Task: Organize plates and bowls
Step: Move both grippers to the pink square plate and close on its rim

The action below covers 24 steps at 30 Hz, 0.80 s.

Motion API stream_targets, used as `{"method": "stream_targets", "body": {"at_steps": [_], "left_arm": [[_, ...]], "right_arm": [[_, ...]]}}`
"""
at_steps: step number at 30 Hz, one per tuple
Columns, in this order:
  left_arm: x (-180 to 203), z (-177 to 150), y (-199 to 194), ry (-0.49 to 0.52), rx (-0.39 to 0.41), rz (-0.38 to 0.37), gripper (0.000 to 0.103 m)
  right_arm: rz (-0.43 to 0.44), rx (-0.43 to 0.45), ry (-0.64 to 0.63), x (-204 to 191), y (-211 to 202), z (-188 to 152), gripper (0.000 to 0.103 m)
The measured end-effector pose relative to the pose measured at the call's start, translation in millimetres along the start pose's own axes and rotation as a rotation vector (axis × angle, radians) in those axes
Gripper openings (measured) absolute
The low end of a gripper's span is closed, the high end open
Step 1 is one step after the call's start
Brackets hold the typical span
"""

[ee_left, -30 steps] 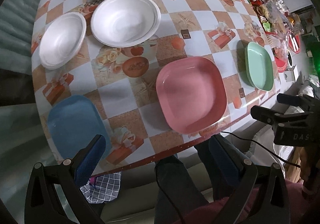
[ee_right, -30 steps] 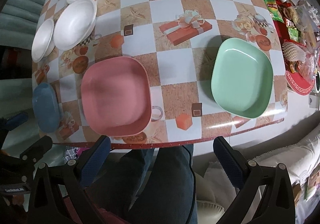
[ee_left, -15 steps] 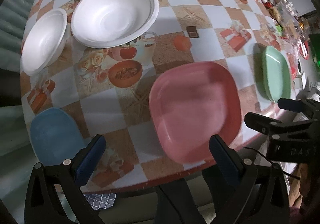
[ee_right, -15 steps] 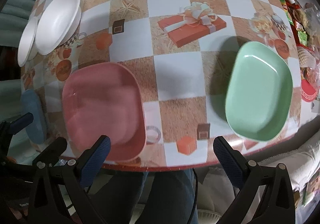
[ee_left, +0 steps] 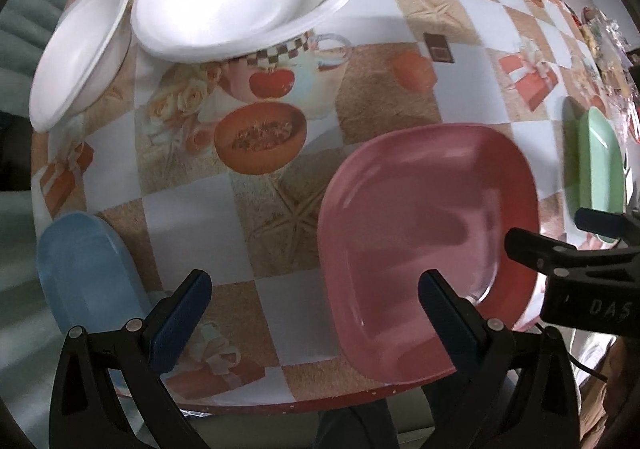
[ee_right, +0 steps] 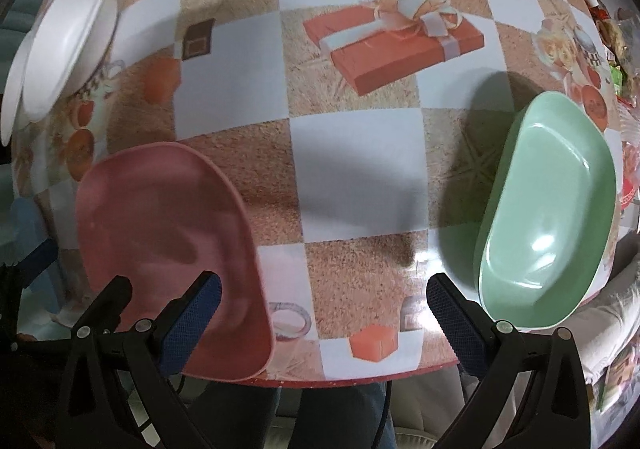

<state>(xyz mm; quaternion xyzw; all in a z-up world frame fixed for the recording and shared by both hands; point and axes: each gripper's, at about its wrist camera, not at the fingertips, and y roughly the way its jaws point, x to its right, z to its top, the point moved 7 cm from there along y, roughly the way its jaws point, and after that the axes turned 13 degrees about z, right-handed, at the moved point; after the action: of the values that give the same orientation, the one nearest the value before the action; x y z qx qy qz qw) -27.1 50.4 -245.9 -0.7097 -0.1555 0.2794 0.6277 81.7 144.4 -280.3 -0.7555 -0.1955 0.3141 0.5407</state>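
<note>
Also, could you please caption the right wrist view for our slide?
Open right gripper above the table edge, between pink plate and green plate.

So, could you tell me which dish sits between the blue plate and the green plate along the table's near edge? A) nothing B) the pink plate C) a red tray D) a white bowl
B: the pink plate lies between the blue plate and the green plate, near the table's front edge.
</note>
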Motion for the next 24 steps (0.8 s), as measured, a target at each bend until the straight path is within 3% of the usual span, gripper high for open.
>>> {"method": "stream_targets", "body": {"at_steps": [7,14,19,24], "left_arm": [[11.2,5.6,21.5,-0.001,-0.007,0.011,0.103],[13.1,4.8,36.4,-0.010,0.001,-0.019,0.103],[12.3,1.9,40.7,-0.023,0.019,-0.018,0.103],[10.4,-12.5,35.5,-0.008,-0.013,-0.009,0.103]], "right_arm": [[-0.047,-0.014,-0.035,-2.3,14.0,3.3,0.103],[-0.009,0.005,-0.049,-12.8,23.9,1.9,0.103],[-0.006,0.024,-0.044,0.4,18.1,-11.2,0.103],[0.000,-0.030,-0.035,1.5,11.2,-19.6,0.103]]}}
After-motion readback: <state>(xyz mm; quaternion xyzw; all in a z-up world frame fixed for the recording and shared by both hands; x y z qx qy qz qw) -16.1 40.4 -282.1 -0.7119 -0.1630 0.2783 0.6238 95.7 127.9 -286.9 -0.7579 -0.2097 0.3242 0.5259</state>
